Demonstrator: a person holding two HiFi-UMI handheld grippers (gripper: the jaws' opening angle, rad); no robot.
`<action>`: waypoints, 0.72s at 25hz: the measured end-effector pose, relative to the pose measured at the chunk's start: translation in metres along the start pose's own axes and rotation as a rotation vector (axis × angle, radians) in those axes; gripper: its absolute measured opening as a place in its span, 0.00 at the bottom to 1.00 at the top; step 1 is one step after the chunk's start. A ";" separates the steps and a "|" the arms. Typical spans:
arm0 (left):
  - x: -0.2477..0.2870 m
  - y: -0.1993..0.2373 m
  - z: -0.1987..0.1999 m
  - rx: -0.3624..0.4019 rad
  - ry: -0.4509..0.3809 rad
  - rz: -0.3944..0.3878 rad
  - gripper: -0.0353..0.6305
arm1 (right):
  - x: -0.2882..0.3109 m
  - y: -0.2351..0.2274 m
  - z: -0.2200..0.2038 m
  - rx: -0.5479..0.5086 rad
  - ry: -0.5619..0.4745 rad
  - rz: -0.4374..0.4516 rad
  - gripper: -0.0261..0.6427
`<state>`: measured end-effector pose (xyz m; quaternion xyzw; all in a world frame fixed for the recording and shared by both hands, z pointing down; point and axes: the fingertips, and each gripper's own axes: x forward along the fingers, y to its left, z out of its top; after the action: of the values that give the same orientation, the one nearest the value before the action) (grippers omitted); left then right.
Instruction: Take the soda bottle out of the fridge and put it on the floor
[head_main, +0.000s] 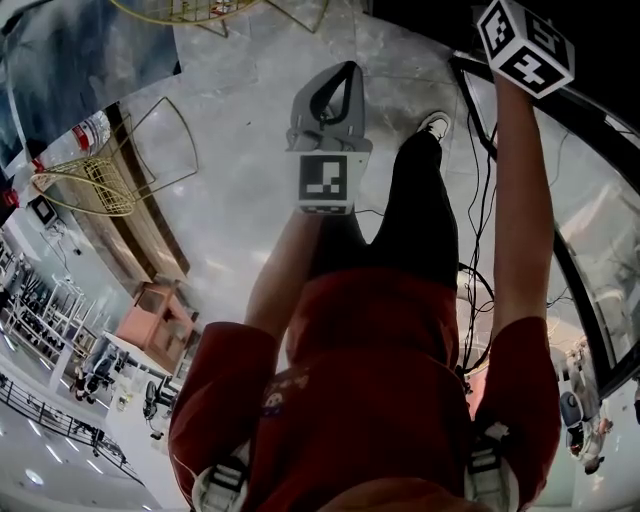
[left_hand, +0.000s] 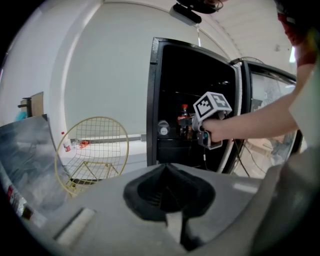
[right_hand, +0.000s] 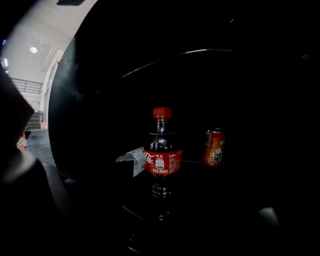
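The dark plastic soda bottle (right_hand: 161, 150) has a red cap and label; the metal can (right_hand: 214, 147) on its right is orange.

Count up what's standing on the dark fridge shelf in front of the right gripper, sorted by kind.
Soda bottle: 1
Orange can: 1
Pale item left of the bottle, too dim to tell what it is: 1
Total: 3
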<state>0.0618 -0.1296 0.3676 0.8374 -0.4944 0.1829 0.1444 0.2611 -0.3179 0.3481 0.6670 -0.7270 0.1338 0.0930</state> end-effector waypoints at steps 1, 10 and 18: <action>0.000 -0.001 -0.001 -0.001 0.001 -0.001 0.05 | 0.004 -0.002 0.000 -0.003 0.003 -0.002 0.50; -0.007 0.003 -0.006 0.002 0.024 0.016 0.05 | 0.029 -0.007 0.002 0.001 0.030 -0.008 0.51; -0.012 0.005 -0.014 0.018 0.044 0.027 0.05 | 0.036 -0.014 0.002 0.008 0.025 -0.022 0.50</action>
<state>0.0498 -0.1168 0.3755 0.8276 -0.5009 0.2075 0.1454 0.2717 -0.3536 0.3585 0.6736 -0.7179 0.1440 0.1009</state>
